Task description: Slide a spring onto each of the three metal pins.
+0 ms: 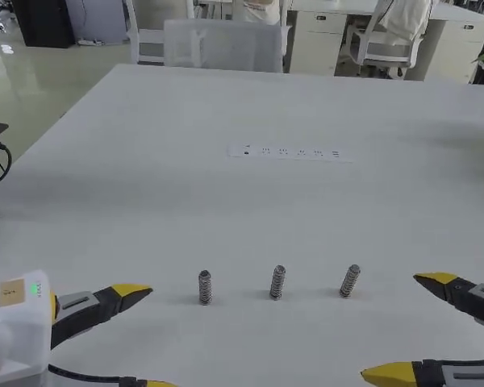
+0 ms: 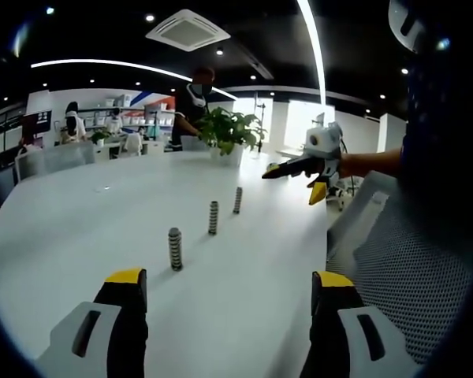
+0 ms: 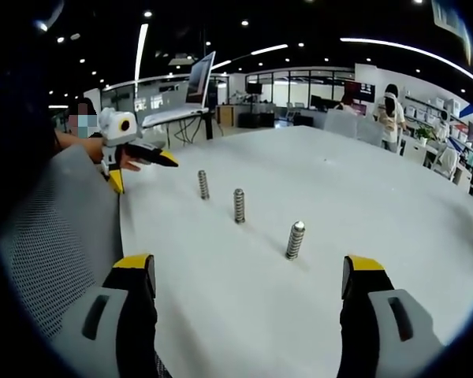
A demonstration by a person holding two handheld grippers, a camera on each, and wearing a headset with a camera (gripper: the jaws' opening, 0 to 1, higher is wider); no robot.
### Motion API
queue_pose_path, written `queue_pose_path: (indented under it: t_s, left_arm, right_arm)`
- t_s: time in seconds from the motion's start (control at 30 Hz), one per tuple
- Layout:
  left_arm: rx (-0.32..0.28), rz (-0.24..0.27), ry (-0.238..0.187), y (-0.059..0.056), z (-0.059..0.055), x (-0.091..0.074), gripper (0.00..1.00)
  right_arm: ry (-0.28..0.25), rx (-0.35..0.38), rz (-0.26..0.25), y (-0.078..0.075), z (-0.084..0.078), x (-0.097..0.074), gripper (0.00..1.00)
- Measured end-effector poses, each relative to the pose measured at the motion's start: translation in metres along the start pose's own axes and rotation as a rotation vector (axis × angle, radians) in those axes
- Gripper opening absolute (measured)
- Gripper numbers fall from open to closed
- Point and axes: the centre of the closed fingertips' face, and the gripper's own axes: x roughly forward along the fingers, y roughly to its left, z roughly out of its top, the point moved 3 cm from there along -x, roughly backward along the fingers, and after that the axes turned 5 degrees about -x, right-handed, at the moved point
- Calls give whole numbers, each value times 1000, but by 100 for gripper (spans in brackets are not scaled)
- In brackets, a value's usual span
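Jaws of left gripper (image 2: 229, 277) and right gripper (image 3: 248, 263) stood wide apart, holding nothing, with three spring-fitted pins (image 1: 277, 283) ahead, untouched.

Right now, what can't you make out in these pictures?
- Pins: shafts covered by the springs; seating too small to judge in head view.
- Inset strip: markings too small and blurred, head view.
- Left gripper: lower jaw mostly cut off by head view's bottom edge.

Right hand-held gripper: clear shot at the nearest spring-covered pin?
Likely yes. The right hand-held gripper is open, and only bare table lies between it and the nearest pin, which leans slightly.
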Motion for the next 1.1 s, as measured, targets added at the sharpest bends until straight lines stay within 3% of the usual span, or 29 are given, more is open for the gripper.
queue_pose_path:
  t_s: [0.07,0.43,0.67,1.1]
  left_arm:
    - [1,1,1,0,0,0,83]
    - [8,10,1,2,0,-1,89]
    - [7,33,-4,6,-1,0,98]
    - [5,64,-11,11,2,3,98]
  right_arm:
    - [-23,-2,-5,0,4,-1,99]
    - [-6,-4,-21,-2,-2,-2,99]
    - [5,9,-25,-4,-7,-3,99]
    - [12,25,-37,-9,-13,-3,99]
